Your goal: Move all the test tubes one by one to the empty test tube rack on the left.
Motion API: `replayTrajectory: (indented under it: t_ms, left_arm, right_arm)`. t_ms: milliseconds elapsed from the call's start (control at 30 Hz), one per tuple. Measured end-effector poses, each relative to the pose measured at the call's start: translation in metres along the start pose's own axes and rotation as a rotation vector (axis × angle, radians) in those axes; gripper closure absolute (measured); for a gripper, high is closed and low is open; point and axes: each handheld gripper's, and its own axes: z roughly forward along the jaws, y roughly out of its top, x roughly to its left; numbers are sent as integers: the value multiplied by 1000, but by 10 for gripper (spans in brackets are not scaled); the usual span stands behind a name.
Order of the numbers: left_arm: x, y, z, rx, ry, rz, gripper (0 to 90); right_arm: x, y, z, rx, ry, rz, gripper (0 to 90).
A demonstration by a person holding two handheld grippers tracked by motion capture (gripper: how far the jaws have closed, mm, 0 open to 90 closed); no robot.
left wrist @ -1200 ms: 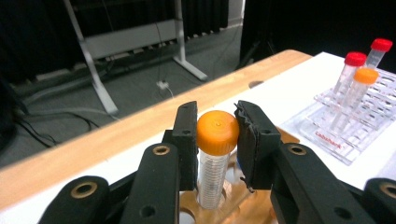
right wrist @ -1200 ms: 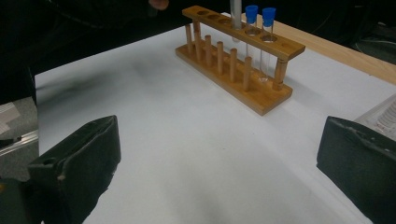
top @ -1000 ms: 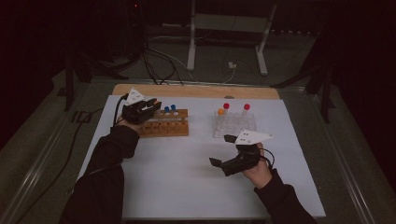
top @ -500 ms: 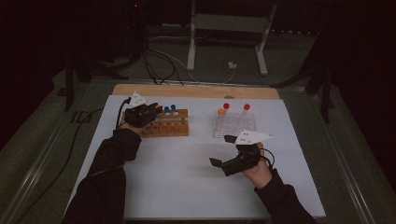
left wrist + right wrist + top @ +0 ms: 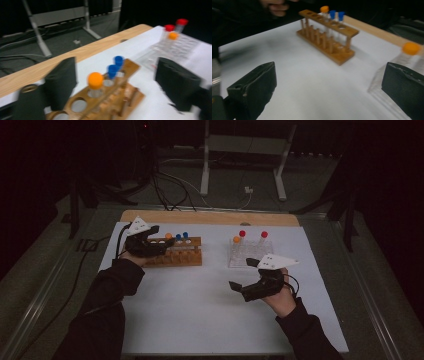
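High view: the left gripper is held at the left end of a wooden rack on the white table; its jaw gap is hidden by the hand. The right gripper is held low, jaws apart, near a clear rack; tube caps are tiny and dim

Left gripper view: jaws are spread wide around the wooden rack's end; an orange-capped tube and two blue-capped tubes are seated; all is blurred

Right gripper view: jaws are spread over bare table; the clear rack is cut off at right
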Motion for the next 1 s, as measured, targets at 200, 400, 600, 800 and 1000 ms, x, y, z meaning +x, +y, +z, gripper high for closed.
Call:
replayTrajectory:
  t_ms: [200,400,600,800,1000]
  left_arm:
    - [-19,-2,-21,-36,-73,20,40]
    - [-41,-17,-32,-35,-142,27,37]
    - [-62,-34,-38,-19,-203,35,36]
    - [-75,-45,-39,-23,-223,51,36]
    - [-80,-48,-38,-15,-231,64,37]
  right_arm:
    - [-19,2,3,-5,-45,60,88]
    - [-36,-4,19,39,-127,79,169]
    - [-52,-8,35,74,-194,110,368]
    - [-68,-6,49,110,-241,133,501]
    - [-77,-1,66,151,-267,138,575]
